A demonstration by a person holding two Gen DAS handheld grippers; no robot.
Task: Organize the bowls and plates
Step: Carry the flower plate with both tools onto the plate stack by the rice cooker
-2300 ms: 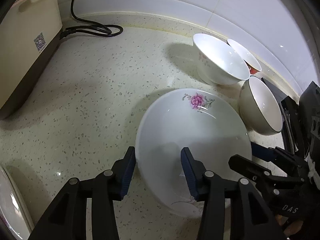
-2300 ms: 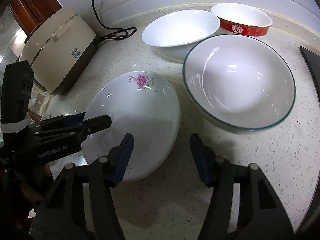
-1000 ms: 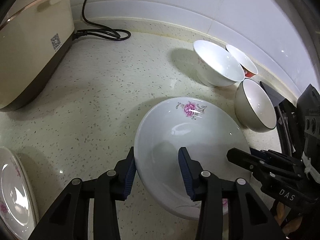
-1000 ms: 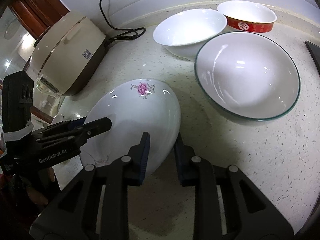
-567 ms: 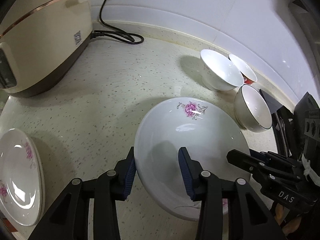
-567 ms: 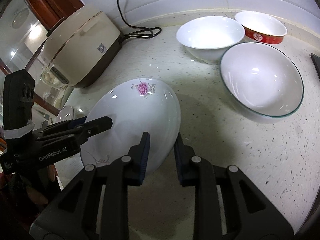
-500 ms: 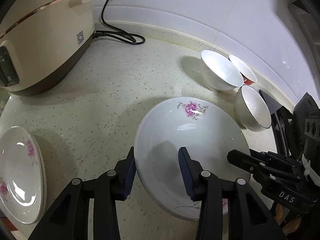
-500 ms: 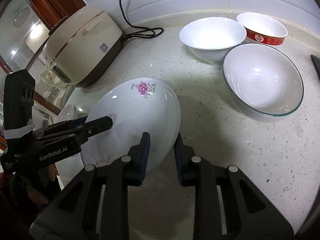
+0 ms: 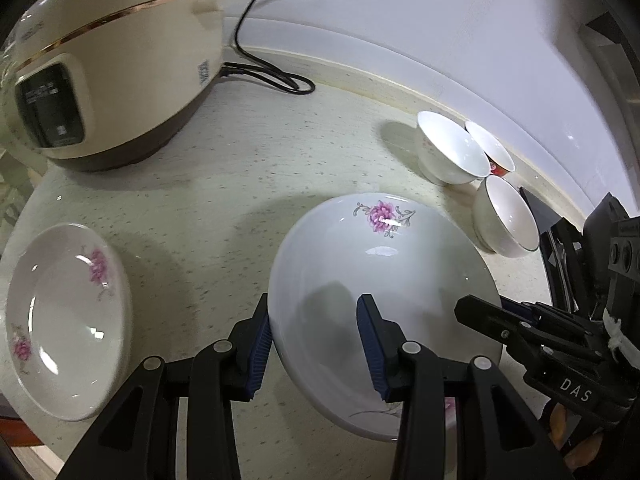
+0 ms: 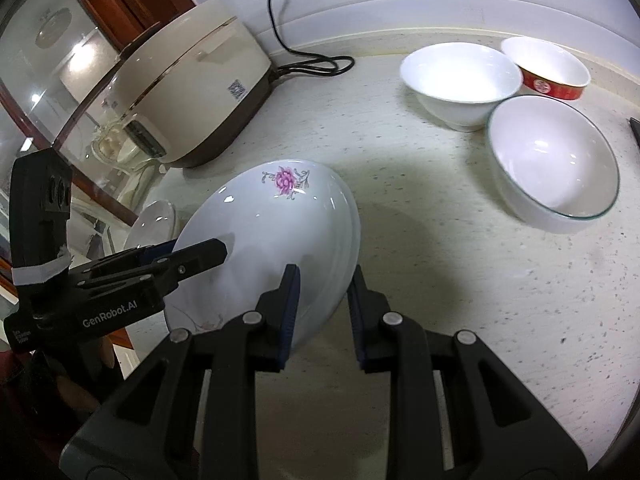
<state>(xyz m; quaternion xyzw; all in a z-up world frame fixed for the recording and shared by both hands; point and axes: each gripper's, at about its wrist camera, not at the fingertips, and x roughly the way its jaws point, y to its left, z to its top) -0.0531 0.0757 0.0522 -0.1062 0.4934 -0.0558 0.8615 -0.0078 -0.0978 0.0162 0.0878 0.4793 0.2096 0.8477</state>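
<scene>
A white plate with a pink flower (image 9: 384, 264) is held above the speckled counter by both grippers. My left gripper (image 9: 316, 336) is shut on its near left rim. My right gripper (image 10: 322, 304) is shut on its right rim; the plate (image 10: 272, 236) shows tilted in the right wrist view. A second flowered plate (image 9: 64, 312) lies on the counter at the left, also in the right wrist view (image 10: 154, 228). Three bowls stand at the back right: a white bowl (image 10: 460, 80), a red bowl (image 10: 546, 66) and a green-rimmed bowl (image 10: 554, 164).
A cream rice cooker (image 9: 108, 64) stands at the back left with its black cord (image 9: 272, 76) along the wall. A glass cabinet front (image 10: 52, 80) is left of the counter. A dark flat object (image 9: 544, 220) lies at the right edge.
Both grippers have carried the flowered plate higher and leftward. The bowls look smaller and farther; the rice cooker and the second plate have come further into view.
</scene>
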